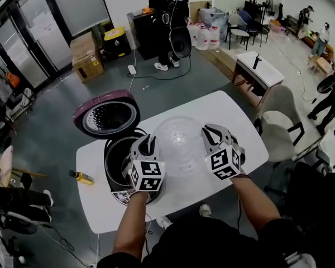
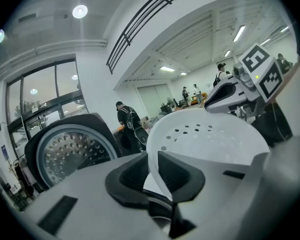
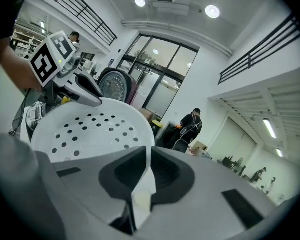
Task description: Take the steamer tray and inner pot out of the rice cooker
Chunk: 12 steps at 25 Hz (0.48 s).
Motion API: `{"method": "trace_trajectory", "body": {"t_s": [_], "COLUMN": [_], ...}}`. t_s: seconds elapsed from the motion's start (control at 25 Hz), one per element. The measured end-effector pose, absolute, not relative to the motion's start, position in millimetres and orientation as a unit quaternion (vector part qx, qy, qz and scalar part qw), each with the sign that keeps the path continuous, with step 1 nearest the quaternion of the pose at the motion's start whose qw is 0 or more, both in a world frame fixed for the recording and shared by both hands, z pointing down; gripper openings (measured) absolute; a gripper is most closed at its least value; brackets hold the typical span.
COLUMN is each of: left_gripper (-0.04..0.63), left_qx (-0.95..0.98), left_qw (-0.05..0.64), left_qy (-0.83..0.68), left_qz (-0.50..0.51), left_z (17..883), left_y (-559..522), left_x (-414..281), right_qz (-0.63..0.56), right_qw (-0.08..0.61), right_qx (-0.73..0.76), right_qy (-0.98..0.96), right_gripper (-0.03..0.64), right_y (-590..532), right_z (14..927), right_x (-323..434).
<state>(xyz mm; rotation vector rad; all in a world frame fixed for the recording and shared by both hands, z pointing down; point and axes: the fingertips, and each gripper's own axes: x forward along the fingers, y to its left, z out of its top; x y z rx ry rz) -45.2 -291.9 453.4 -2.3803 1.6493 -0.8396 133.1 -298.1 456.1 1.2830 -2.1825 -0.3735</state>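
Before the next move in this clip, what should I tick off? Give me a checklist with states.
1. Grip of left tongs on steamer tray rim: ok.
2. Grip of right tongs on the opposite rim: ok.
3. Tray out of the rice cooker: ok.
4. Cooker lid open: ok.
5. Bare table beside the cooker for the tray: ok.
6. Removal of inner pot: not ok, it sits in the cooker.
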Motion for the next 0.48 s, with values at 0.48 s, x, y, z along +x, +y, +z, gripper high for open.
{"method": "trace_trajectory", "body": {"t_s": [0.48], "left_gripper": [0.063], "left_qx": [-0.807], "left_qw": [0.035], "left_qy": [0.525], "left_qz": [-0.269], "left_z": [491], "left_y": [-294], "left_x": [58], "right_qz": [-0.133], "right_qw": [0.316], "right_qx": [0.477], "right_qy": [-0.809], "right_gripper": [0.031], "right_y": [-297], "right_z": [490], "right_x": [236]}}
